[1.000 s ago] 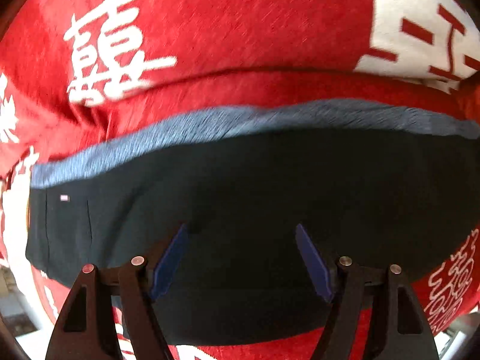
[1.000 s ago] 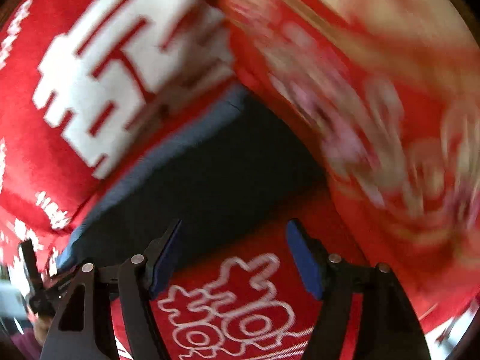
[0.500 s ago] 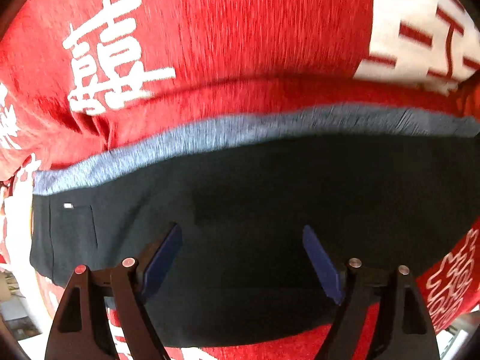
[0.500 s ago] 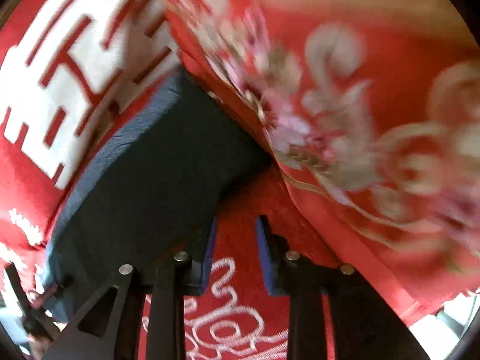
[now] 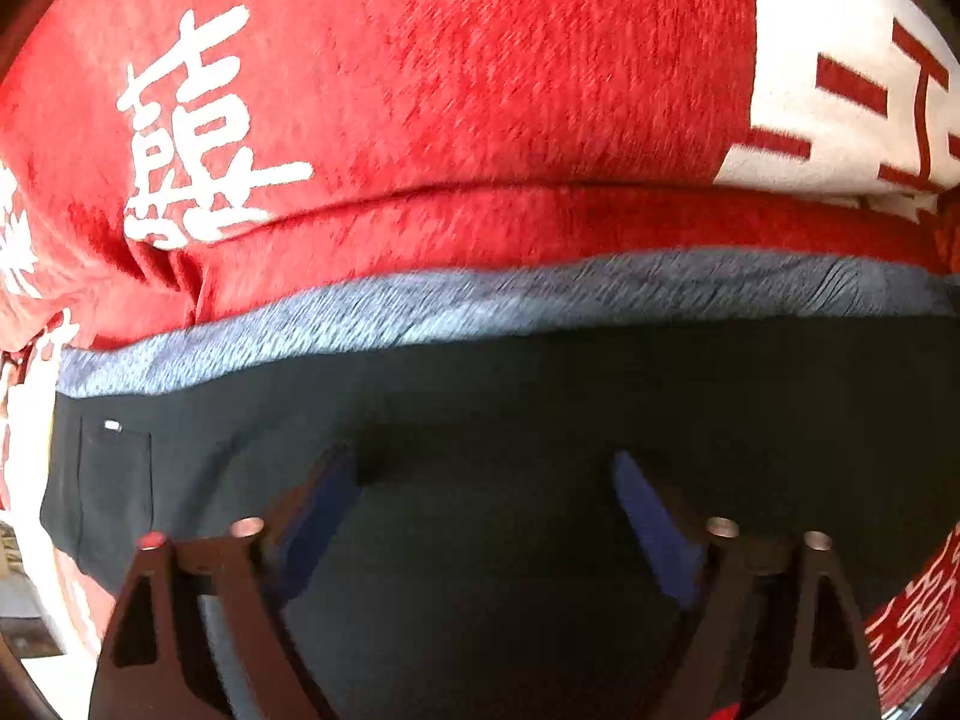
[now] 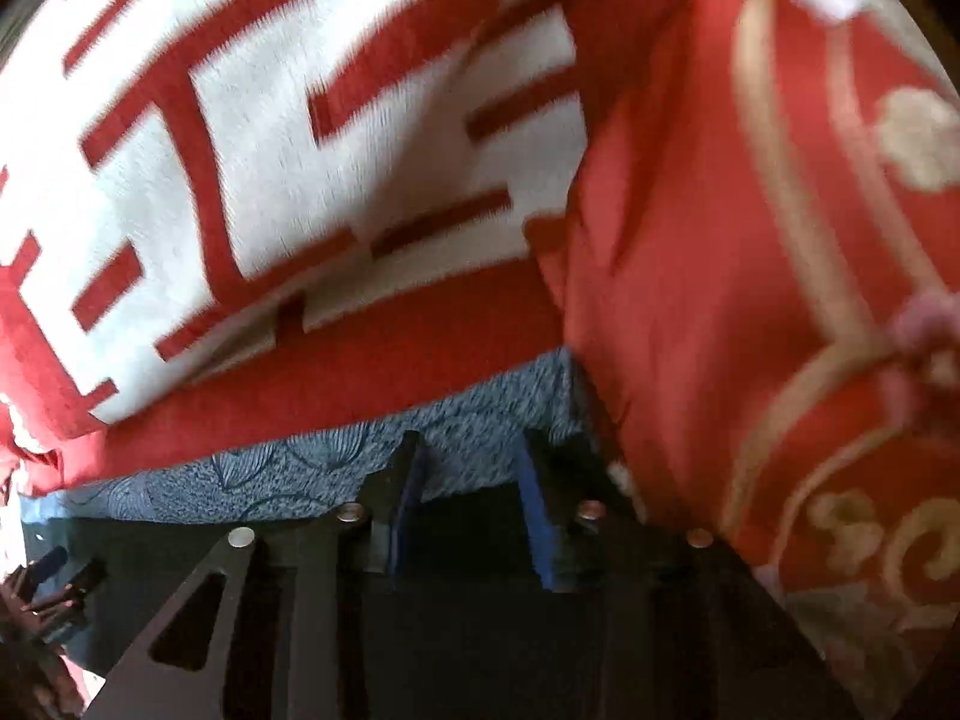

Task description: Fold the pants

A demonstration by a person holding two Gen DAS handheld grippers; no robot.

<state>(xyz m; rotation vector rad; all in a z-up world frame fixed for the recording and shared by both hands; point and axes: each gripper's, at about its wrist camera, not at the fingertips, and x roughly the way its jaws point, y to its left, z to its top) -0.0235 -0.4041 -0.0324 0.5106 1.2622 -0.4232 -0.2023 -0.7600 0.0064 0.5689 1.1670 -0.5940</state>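
Note:
Dark navy pants (image 5: 540, 408) with a grey-blue waistband (image 5: 420, 312) lie flat on a red blanket (image 5: 480, 90). My left gripper (image 5: 486, 468) is open, its blue pads spread wide just above the dark cloth near the middle. In the right wrist view the pants (image 6: 480, 570) fill the bottom and the patterned waistband (image 6: 300, 468) runs across. My right gripper (image 6: 471, 450) hovers at the waistband's right end with its jaws narrowed and a gap between the pads, nothing seen clamped.
The red blanket has white characters (image 5: 192, 138) and a big white block pattern (image 6: 270, 150). A red quilt with gold and pink embroidery (image 6: 810, 300) is piled against the pants' right end. The left gripper shows at the lower left in the right wrist view (image 6: 48, 594).
My right gripper has swung from the red blanket beside the pants onto the waistband's right end, having narrowed its jaws. My left gripper has sunk slightly closer to the cloth, staying open.

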